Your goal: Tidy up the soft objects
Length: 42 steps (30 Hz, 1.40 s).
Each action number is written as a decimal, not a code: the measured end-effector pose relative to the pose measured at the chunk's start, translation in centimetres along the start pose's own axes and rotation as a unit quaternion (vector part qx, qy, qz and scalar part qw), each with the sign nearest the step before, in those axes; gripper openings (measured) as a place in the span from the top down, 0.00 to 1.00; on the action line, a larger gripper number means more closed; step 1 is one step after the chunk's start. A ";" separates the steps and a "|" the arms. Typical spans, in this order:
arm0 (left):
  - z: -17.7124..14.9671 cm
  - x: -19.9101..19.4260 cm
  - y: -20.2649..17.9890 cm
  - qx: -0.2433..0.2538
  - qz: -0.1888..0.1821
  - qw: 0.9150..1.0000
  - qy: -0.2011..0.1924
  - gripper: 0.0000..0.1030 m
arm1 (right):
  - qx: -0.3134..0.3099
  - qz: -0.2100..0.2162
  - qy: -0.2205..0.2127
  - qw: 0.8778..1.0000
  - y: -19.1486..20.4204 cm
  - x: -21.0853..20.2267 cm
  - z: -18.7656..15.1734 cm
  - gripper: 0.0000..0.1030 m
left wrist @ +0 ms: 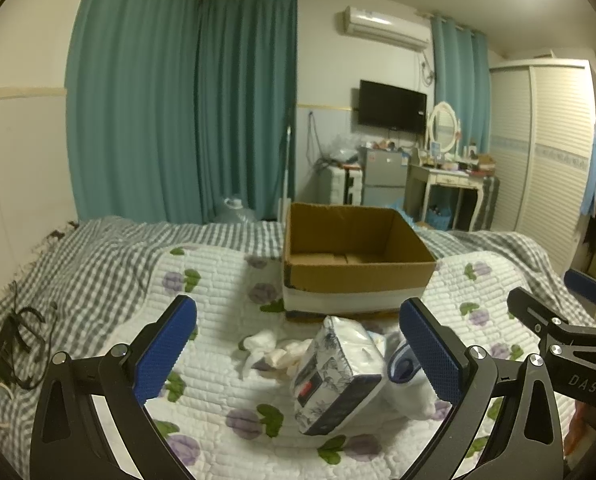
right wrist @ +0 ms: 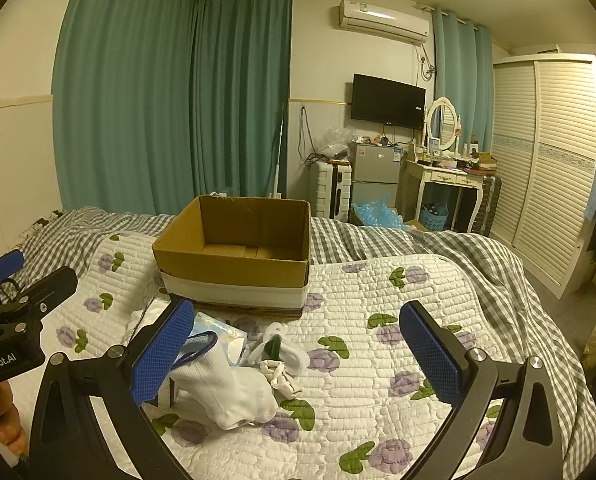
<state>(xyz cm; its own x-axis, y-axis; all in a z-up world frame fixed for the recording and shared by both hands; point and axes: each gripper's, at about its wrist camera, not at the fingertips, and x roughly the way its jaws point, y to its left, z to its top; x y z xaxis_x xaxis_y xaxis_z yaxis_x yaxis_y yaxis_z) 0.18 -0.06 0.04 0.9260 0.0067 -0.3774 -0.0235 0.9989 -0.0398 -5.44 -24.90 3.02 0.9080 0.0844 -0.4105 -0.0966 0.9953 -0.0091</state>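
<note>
An open, empty cardboard box (left wrist: 354, 256) stands on the flowered quilt (left wrist: 218, 280); it also shows in the right wrist view (right wrist: 238, 252). In front of it lie a floral tissue pack (left wrist: 334, 376), white socks (left wrist: 274, 350) and a white sock with a blue band (left wrist: 408, 384). My left gripper (left wrist: 298, 356) is open, its jaws either side of the tissue pack, above it. My right gripper (right wrist: 298, 356) is open over a white sock (right wrist: 226, 392) and small white socks (right wrist: 282, 360); the blue-banded sock opening (right wrist: 196, 346) lies by its left finger.
A grey checked bedspread (right wrist: 418, 240) covers the bed beyond the quilt. Black cables (left wrist: 18, 340) lie at the bed's left edge. A wardrobe (right wrist: 546, 160), dressing table (right wrist: 450, 176) and small fridge (right wrist: 374, 172) stand against the far wall. Teal curtains hang behind.
</note>
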 end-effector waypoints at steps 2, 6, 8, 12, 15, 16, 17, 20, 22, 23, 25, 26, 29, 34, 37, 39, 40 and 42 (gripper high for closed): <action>0.0 0.0 0.0 -0.001 0.000 1.000 0.001 0.00 | 0.000 0.000 0.000 1.000 0.0 0.0 0.0 0.00; 0.0 0.0 0.1 0.000 0.000 1.000 0.001 0.00 | 0.000 0.000 0.000 1.000 0.0 0.0 0.0 0.00; 0.0 0.0 0.0 0.000 0.000 1.000 0.001 0.00 | 0.000 -0.001 0.000 1.000 0.0 0.0 0.0 0.00; 0.0 0.1 0.1 0.001 0.001 1.000 0.002 0.00 | 0.000 -0.001 0.000 1.000 0.0 0.0 0.0 0.00; -0.2 0.2 0.4 0.002 0.002 1.000 0.003 0.00 | 0.000 0.000 0.001 1.000 0.0 0.0 -0.1 0.00; -0.2 0.2 0.3 0.002 0.002 1.000 0.002 0.00 | 0.000 -0.001 0.000 1.000 0.0 0.0 -0.1 0.00; -0.2 0.2 0.4 0.001 0.003 1.000 0.003 0.00 | 0.000 -0.001 0.000 1.000 0.1 0.1 -0.1 0.00; -0.3 0.3 0.4 0.001 0.004 1.000 0.003 0.00 | -0.001 0.000 0.000 1.000 0.1 0.0 -0.1 0.00; -0.3 0.3 0.4 0.001 0.004 1.000 0.003 0.00 | -0.001 0.000 0.000 1.000 0.1 0.1 -0.1 0.00; -0.3 0.3 0.5 0.001 0.004 1.000 0.002 0.00 | -0.001 -0.001 0.001 1.000 0.1 0.1 -0.1 0.00; -0.3 0.3 0.4 0.002 0.004 1.000 0.002 0.00 | -0.001 0.000 0.001 1.000 0.1 0.1 -0.1 0.00; -0.3 0.3 0.4 0.002 0.004 1.000 0.002 0.00 | -0.001 -0.001 0.001 1.000 0.1 0.1 -0.2 0.00; -0.3 0.3 0.4 0.002 0.004 1.000 0.003 0.00 | 0.000 0.000 0.001 1.000 0.2 0.0 -0.2 0.00; -0.3 0.3 0.4 0.002 0.004 1.000 0.003 0.00 | -0.001 0.000 0.001 1.000 0.2 0.1 -0.2 0.00; -0.3 0.3 0.4 0.002 0.004 1.000 0.003 0.00 | -0.001 0.000 0.001 1.000 0.2 0.1 -0.1 0.00; -0.3 0.3 0.4 0.002 0.004 1.000 0.003 0.00 | -0.001 0.001 0.001 1.000 0.1 0.1 -0.1 0.00; -0.3 0.3 0.4 0.002 0.004 1.000 0.003 0.00 | -0.001 0.001 0.001 1.000 0.2 0.1 -0.2 0.00; -0.3 0.3 0.5 0.002 0.004 1.000 0.003 0.00 | -0.001 0.002 0.001 1.000 0.3 0.0 -0.3 0.00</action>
<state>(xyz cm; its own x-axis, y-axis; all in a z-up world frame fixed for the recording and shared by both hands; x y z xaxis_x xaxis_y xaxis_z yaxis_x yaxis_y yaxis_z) 0.30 0.43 -0.37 0.9238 0.0147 -0.3827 -0.0293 0.9990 -0.0323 -5.59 -24.59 2.71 0.9068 0.0876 -0.4125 -0.1005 0.9949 -0.0097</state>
